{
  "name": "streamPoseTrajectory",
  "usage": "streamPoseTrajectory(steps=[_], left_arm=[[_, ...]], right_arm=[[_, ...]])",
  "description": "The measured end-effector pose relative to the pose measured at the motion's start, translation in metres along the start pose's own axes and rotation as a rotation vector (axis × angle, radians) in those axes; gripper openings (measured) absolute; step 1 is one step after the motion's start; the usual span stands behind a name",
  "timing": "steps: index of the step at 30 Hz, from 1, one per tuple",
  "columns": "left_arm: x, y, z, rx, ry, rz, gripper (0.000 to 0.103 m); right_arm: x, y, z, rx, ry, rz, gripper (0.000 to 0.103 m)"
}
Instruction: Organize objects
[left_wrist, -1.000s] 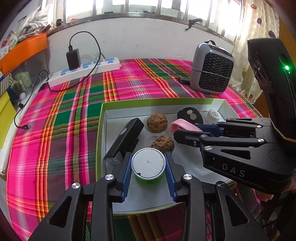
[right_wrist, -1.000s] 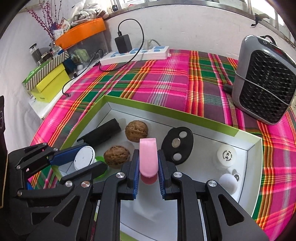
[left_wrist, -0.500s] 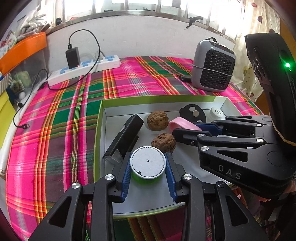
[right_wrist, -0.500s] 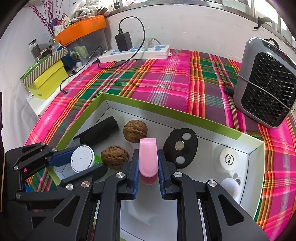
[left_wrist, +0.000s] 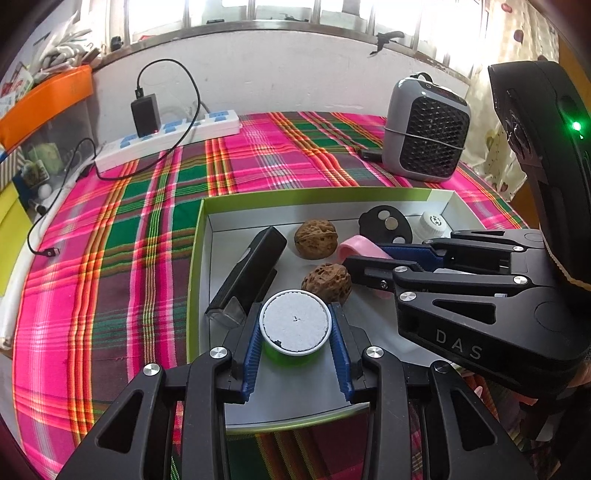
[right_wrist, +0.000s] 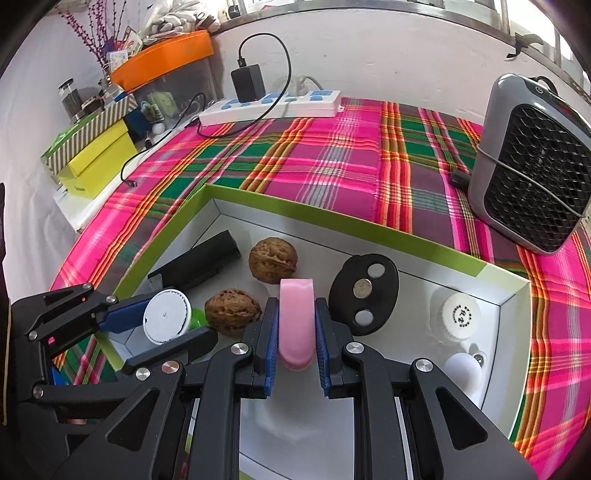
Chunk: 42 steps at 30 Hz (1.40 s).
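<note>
Both grippers over the box (left_wrist: 199, 236): left gripper (left_wrist: 295, 332) clamps the upright white-lidded jar (left_wrist: 294, 322); right gripper (right_wrist: 295, 325) pinches the pink piece (right_wrist: 296, 317), long axis along its fingers

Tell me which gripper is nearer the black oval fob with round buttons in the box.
Right. The right gripper, clamped on a pink pad, sits right beside the black oval fob. The left gripper, holding a white-lidded green jar, is farther, past a walnut.

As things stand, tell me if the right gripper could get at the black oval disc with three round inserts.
Probably not yet: the right gripper is shut on the pink piece. The black oval disc lies uncovered just beside its fingers.
</note>
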<state>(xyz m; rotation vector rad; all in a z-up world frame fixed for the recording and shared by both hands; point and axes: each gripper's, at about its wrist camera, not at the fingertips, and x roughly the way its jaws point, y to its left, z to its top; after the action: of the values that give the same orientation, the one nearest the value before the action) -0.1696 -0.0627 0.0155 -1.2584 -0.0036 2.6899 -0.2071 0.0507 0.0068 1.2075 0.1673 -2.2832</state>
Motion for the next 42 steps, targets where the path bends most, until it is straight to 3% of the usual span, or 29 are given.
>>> streamPoseTrajectory(steps=[37,42], left_arm=[[-0.013,0.004,-0.003,-0.012,-0.017,-0.001,0.036],[-0.017,0.003,-0.003,-0.012,-0.023,-0.001,0.036]], right_arm=[[-0.014,0.008,-0.002,-0.002,-0.035,-0.032,0.022],[-0.019,0.008,-0.002,-0.003,-0.044,-0.031,0.032]])
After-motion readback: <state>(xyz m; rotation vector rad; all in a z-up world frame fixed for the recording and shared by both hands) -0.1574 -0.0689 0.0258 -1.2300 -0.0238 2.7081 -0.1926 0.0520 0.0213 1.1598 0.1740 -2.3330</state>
